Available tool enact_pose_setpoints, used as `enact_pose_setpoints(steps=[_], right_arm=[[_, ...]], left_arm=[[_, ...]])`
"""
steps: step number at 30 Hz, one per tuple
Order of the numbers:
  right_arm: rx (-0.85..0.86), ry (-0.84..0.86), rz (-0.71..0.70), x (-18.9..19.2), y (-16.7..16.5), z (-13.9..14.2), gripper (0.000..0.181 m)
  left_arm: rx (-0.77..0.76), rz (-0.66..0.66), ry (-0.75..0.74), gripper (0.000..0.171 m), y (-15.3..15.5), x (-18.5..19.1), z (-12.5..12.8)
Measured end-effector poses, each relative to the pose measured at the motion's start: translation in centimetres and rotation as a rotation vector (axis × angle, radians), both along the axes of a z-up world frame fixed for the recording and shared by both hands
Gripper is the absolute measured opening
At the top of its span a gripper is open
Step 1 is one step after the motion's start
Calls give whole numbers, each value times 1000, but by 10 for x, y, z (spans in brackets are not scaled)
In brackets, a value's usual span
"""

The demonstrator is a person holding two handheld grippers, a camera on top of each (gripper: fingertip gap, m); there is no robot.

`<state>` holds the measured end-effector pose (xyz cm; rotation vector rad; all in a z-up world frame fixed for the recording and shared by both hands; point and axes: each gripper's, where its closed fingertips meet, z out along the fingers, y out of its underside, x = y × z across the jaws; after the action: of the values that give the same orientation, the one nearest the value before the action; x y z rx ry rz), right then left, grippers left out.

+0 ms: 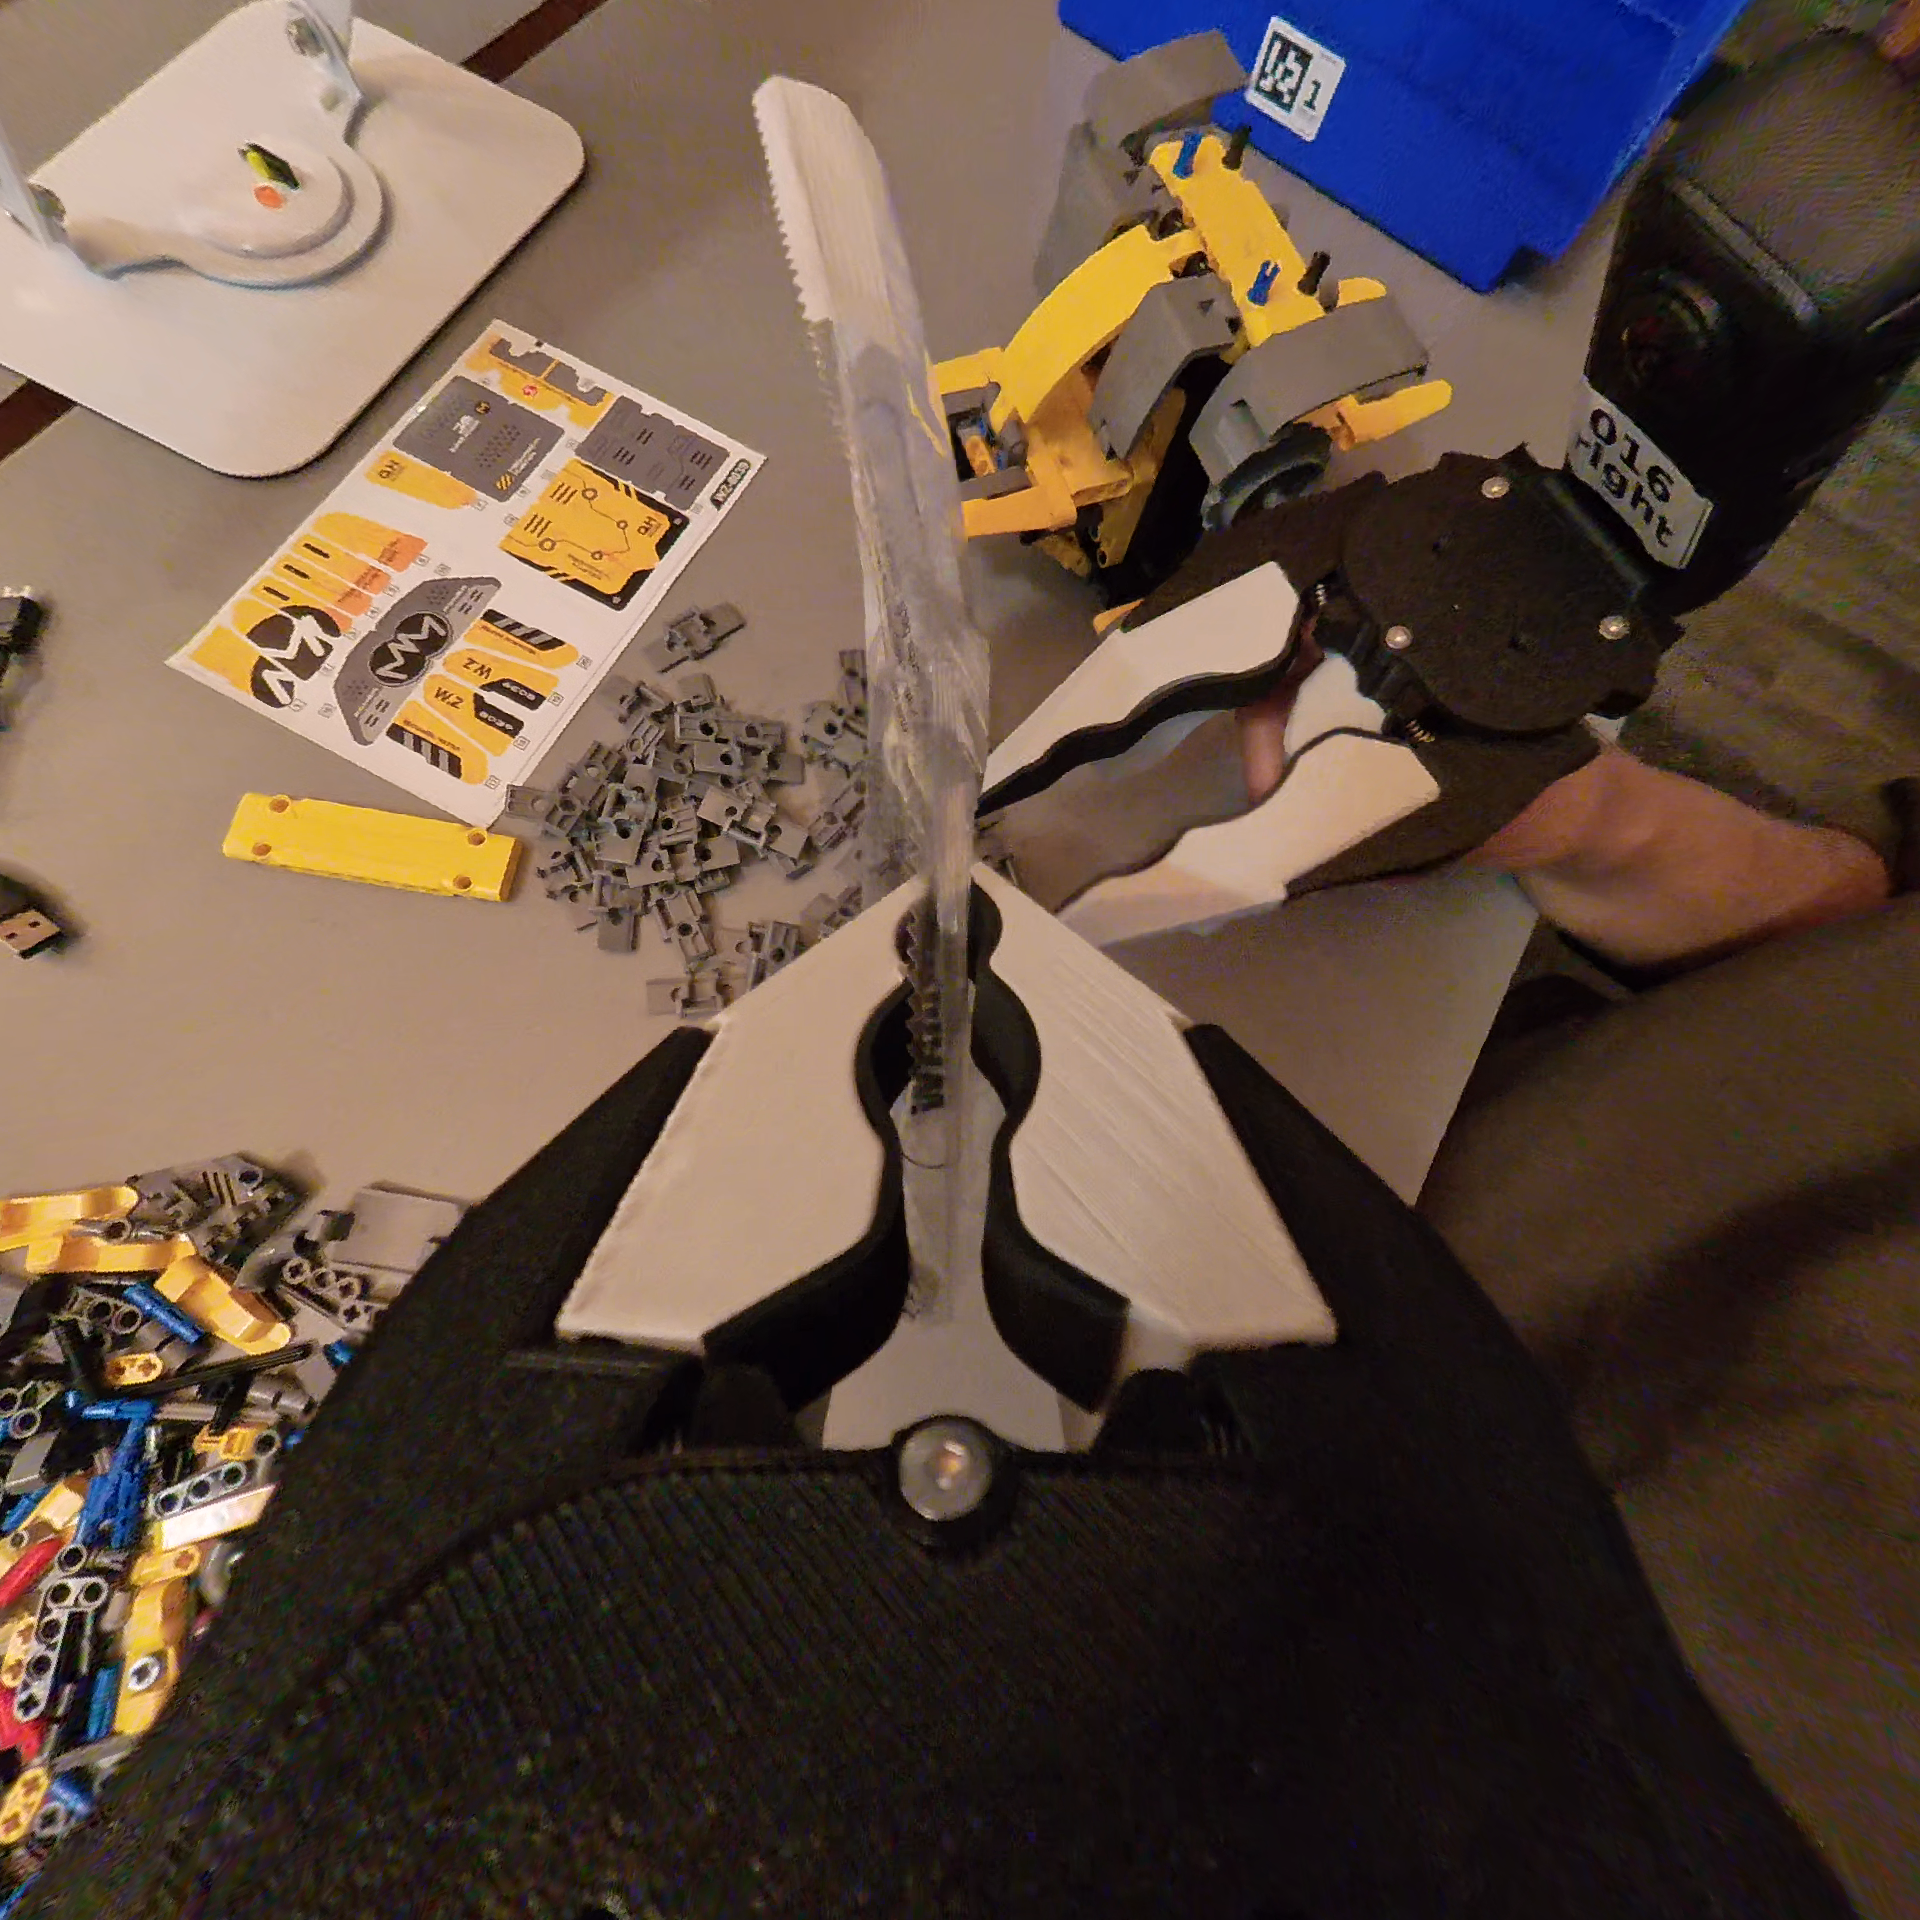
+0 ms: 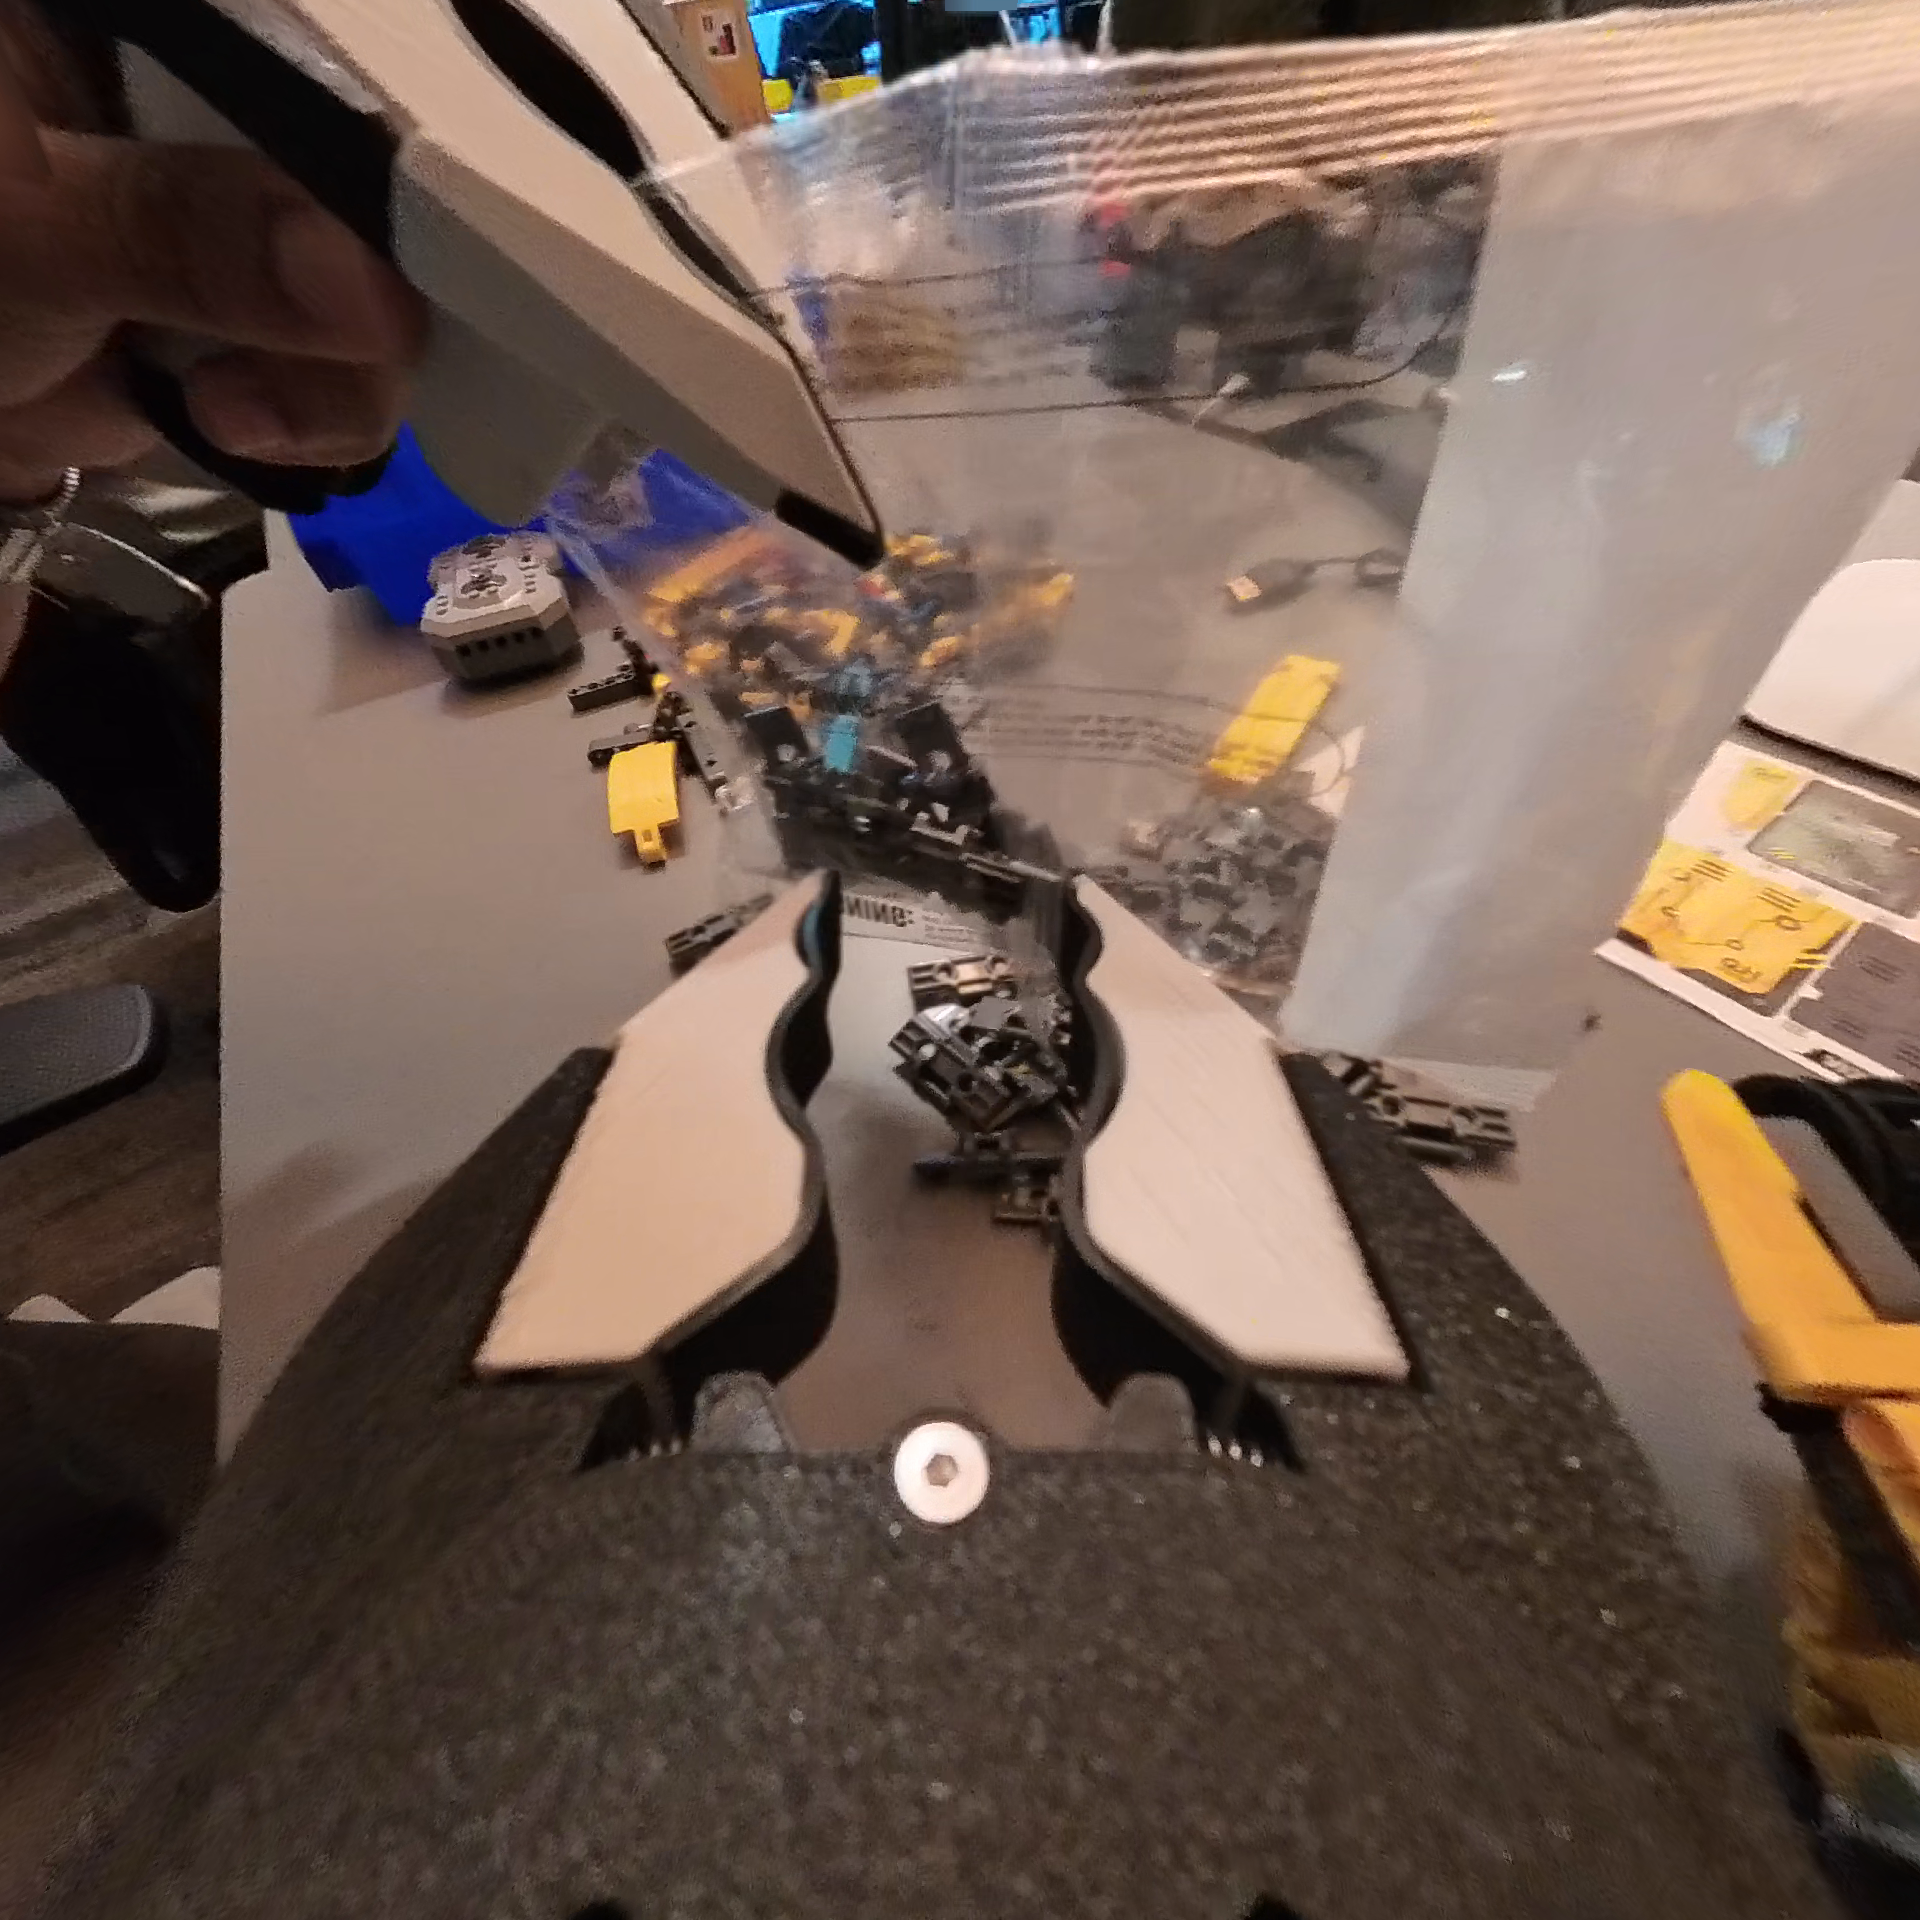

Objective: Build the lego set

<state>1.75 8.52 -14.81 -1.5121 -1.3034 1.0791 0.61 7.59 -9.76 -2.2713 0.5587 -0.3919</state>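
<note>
My left gripper (image 1: 940, 883) is shut on a clear plastic bag (image 1: 894, 468), which stands up edge-on from its jaws above a pile of small grey pieces (image 1: 686, 790). In the right wrist view the left gripper (image 2: 842, 530) pinches the bag (image 2: 1195, 468) at its upper left, and the bag hangs like a sheet in front of me. My right gripper (image 2: 951, 914) is open, its fingertips at the bag's lower edge, over dark small pieces (image 2: 977, 1049) on the table. It also shows in the left wrist view (image 1: 1029, 847), close beside the bag.
On the grey table (image 1: 312, 1039) lie a sticker sheet (image 1: 457, 561), a yellow panel (image 1: 369, 857) and a mixed heap of parts (image 1: 114, 1403). A yellow and grey model (image 1: 1174, 384) stands before a blue bin (image 1: 1455, 125). A white stand base (image 1: 260, 260) is far left. My right fingertips sit around 6 cm from my left ones.
</note>
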Motion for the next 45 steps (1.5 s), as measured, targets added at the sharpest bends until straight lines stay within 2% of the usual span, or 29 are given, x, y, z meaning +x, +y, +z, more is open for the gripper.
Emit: enact_pose_setpoints(steps=[3,7,10,18,28,32,34,37,41,45], right_arm=[[49,-19,-37,2,5,-2,21],[134,-58,-77,3,7,-5,0],[162,-56,-105,5,9,-3,0],[42,88,-192,20,26,19,0],[165,-25,-253,16,29,4,0],[182,-87,-242,12,27,-8,0],[188,-138,-235,10,26,-17,0],[185,-152,-237,11,26,-20,0],[135,-148,-250,16,32,-21,0],[124,-137,-263,19,36,-20,0]], left_arm=[[-22,-32,-28,0,-4,10,1],[-28,-12,10,0,-3,6,0],[-24,15,32,0,-1,-2,0],[-39,36,28,0,-8,-8,-7],[-22,-40,29,0,-4,17,-4],[-1,-17,171,0,11,15,-13],[-21,-42,191,8,13,23,-20],[-45,-55,176,30,12,31,-29],[7,17,114,56,4,17,-29],[48,132,10,65,-23,-3,-36]])
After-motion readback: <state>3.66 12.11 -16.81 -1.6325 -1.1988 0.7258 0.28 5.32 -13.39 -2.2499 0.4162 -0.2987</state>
